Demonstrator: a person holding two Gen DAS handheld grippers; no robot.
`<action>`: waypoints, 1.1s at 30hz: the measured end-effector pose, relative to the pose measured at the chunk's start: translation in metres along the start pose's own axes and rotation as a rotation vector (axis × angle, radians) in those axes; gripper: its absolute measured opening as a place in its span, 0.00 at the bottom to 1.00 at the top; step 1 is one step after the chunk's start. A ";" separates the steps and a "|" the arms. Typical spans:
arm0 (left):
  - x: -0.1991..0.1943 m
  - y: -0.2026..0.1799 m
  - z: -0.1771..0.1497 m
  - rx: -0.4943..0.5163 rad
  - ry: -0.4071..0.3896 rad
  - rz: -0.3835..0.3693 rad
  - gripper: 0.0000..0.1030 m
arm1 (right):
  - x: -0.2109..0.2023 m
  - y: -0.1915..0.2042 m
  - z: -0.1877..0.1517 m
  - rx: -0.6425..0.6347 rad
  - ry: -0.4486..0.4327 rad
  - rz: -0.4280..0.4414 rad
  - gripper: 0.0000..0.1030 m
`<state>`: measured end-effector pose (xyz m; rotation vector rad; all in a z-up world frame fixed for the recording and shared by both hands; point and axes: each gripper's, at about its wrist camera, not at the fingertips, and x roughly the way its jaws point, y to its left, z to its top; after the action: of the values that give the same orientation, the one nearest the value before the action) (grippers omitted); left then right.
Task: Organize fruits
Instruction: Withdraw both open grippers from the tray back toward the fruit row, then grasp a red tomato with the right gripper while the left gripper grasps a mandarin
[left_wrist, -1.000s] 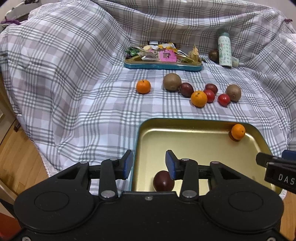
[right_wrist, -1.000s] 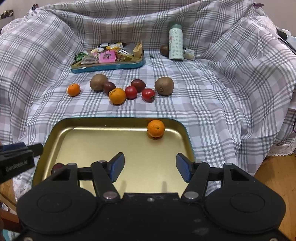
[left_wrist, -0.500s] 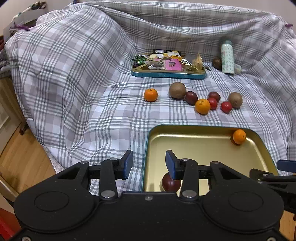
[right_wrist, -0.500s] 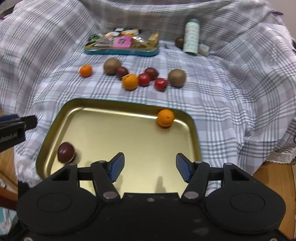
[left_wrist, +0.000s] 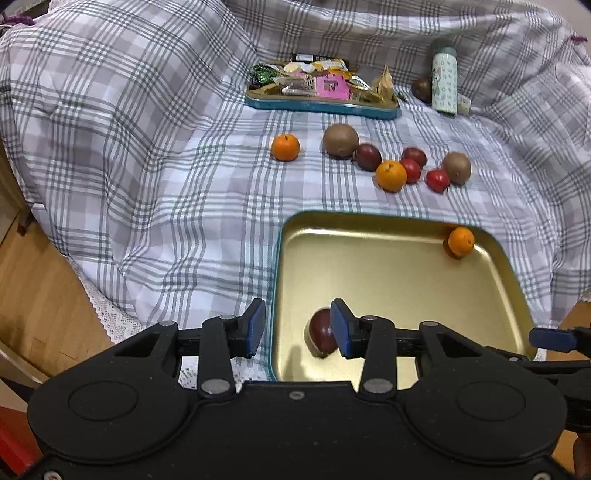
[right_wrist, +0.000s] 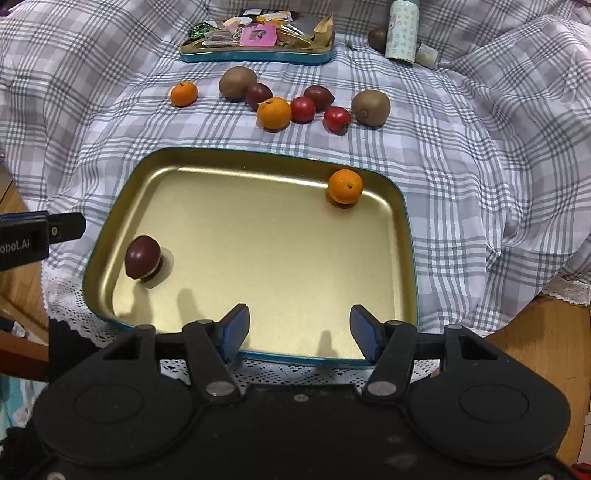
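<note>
Gold tray (right_wrist: 400, 236), 1 dark plum (right_wrist: 142, 256) + 1 orange (right_wrist: 345, 186) inside, L gripper (left_wrist: 297, 328) & R gripper (right_wrist: 298, 332) both agape, empty

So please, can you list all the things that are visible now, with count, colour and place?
gold tray: 1, gold with teal rim, near edge of the cloth
orange in tray: 1, orange, far right corner
dark fruit in tray: 1, dark red, near left side
oranges on cloth: 2, orange, beyond the tray
kiwis: 2 in the row, brown
red fruits: 2, red, in the row
dark fruits on cloth: 2, dark red, in the row
snack tray: 1, teal, far back
bottle: 1, pale green, far right
checked cloth: 1, grey and white
left gripper: open, empty
right gripper: open, empty
</note>
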<state>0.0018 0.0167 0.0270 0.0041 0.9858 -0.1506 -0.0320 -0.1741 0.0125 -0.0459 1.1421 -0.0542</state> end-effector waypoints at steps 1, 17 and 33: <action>-0.002 0.001 0.003 -0.005 -0.006 -0.001 0.48 | -0.003 -0.001 0.004 -0.002 -0.005 0.005 0.60; -0.009 0.001 0.058 -0.008 -0.310 0.055 0.55 | -0.031 -0.018 0.068 0.186 -0.395 0.067 0.68; 0.067 -0.009 0.061 0.039 -0.168 0.049 0.55 | 0.050 -0.026 0.071 0.222 -0.286 0.086 0.68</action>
<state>0.0874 -0.0044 0.0058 0.0504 0.8148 -0.1235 0.0531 -0.2030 -0.0014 0.1872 0.8454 -0.0945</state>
